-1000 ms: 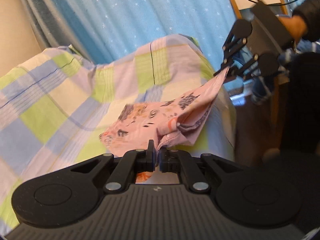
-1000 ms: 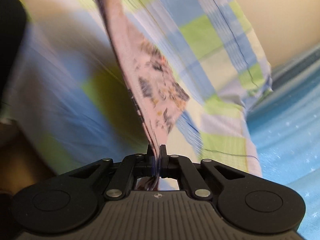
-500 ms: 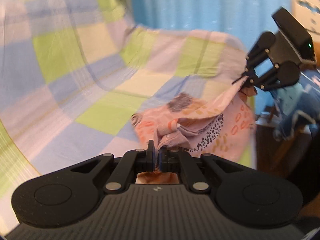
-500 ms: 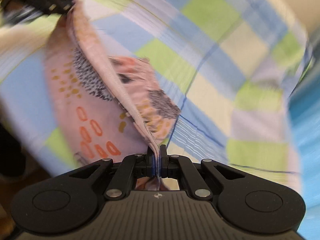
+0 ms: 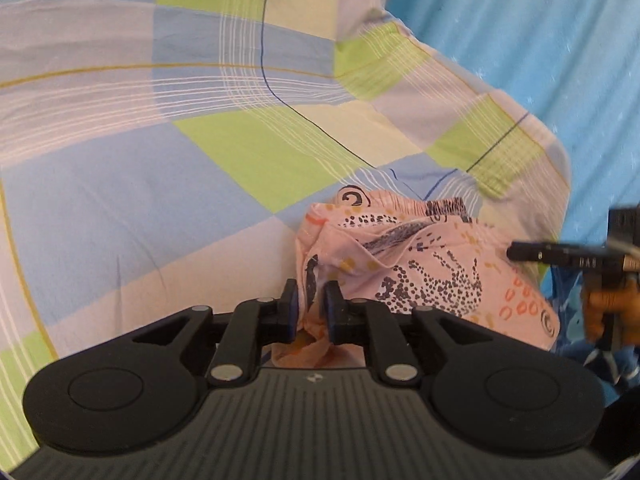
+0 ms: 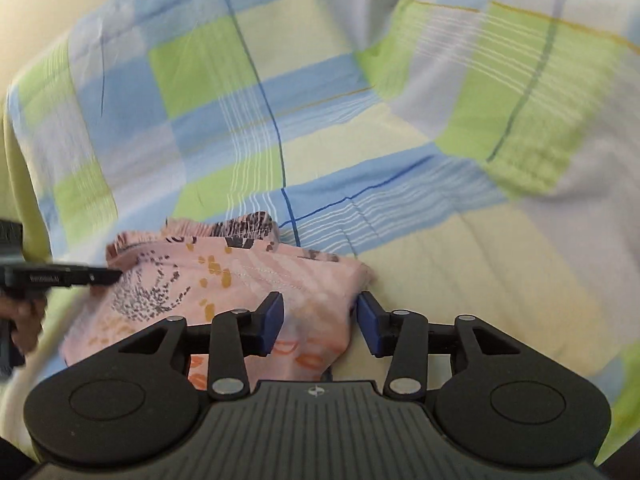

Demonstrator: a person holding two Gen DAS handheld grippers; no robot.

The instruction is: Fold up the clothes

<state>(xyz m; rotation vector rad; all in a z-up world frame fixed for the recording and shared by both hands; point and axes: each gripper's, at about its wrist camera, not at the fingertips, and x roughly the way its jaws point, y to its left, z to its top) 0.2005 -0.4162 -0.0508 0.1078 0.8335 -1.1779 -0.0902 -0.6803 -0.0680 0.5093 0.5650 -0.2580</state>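
Note:
A pink garment (image 5: 420,264) printed with dark dots and orange marks lies folded on the checked bedsheet (image 5: 200,168). My left gripper (image 5: 311,300) has its jaws a little apart, with a bunched edge of the garment still between them. In the right wrist view the garment (image 6: 240,276) lies just ahead of my right gripper (image 6: 320,316), which stands wide open over its near right corner. Each gripper shows edge-on in the other view: the right gripper (image 5: 516,251) at the garment's right side, the left gripper (image 6: 114,276) at its left side.
The blue, green and cream checked sheet (image 6: 360,140) covers the whole bed. A blue starred curtain (image 5: 540,40) hangs behind the bed's far right edge. A person's hand (image 5: 604,308) holds the right gripper's handle.
Both grippers have lowered the lifted garment onto the sheet. The right gripper has opened wide and let the cloth go. The left jaws have parted slightly.

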